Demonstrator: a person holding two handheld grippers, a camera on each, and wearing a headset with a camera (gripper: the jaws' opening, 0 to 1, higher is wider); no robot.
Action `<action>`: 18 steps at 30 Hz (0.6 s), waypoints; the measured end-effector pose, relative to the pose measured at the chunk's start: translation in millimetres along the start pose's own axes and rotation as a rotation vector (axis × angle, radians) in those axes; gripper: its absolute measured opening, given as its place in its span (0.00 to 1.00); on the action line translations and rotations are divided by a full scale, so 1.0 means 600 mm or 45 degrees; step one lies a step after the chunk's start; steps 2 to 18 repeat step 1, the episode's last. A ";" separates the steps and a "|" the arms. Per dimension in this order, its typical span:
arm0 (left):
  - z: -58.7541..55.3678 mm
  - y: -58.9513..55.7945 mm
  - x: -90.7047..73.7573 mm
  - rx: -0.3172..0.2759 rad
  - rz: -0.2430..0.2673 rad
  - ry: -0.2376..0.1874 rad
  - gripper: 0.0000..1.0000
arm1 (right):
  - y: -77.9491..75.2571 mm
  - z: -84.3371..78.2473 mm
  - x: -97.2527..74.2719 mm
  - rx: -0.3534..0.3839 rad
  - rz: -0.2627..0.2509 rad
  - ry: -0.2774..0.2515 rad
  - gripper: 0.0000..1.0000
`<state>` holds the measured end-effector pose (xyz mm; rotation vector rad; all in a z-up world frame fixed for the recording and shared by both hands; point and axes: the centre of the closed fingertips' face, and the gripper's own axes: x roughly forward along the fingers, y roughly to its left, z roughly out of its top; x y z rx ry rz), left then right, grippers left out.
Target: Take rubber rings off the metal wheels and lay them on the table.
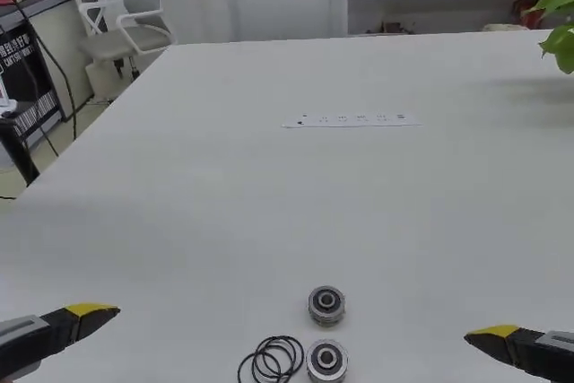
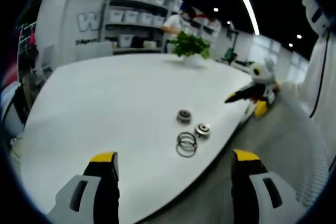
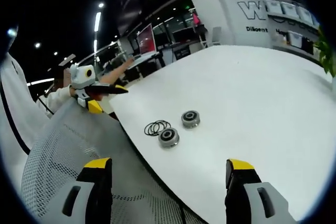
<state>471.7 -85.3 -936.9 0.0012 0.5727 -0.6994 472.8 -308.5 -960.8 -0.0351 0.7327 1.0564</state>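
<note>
Black rubber rings (image 1: pixel 271 359) (perhaps three) lie between left tongs (image 1: pixel 88 316) and right tongs (image 1: pixel 493 336).

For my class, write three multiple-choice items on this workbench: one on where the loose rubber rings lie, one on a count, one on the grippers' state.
1. In the head view, where do the rubber rings lie on the table?
A. just left of the nearer metal wheel
B. on top of the farther wheel
C. at the table's far edge

2. How many wheels are there?
A. one
B. two
C. four

3. The left gripper and right gripper are:
A. both shut on rings
B. one open, one shut
C. both open, holding nothing

Answers:
1 A: the rings lie flat beside the nearer wheel.
2 B: two wheels stand close together.
3 C: each gripper's fingers are spread apart.
</note>
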 end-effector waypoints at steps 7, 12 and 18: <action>0.000 0.002 0.000 -0.001 0.007 0.000 0.90 | -0.001 -0.003 0.001 -0.047 -0.007 0.023 0.89; 0.000 0.002 0.000 -0.001 0.007 0.000 0.90 | -0.001 -0.003 0.001 -0.047 -0.007 0.023 0.89; 0.000 0.002 0.000 -0.001 0.007 0.000 0.90 | -0.001 -0.003 0.001 -0.047 -0.007 0.023 0.89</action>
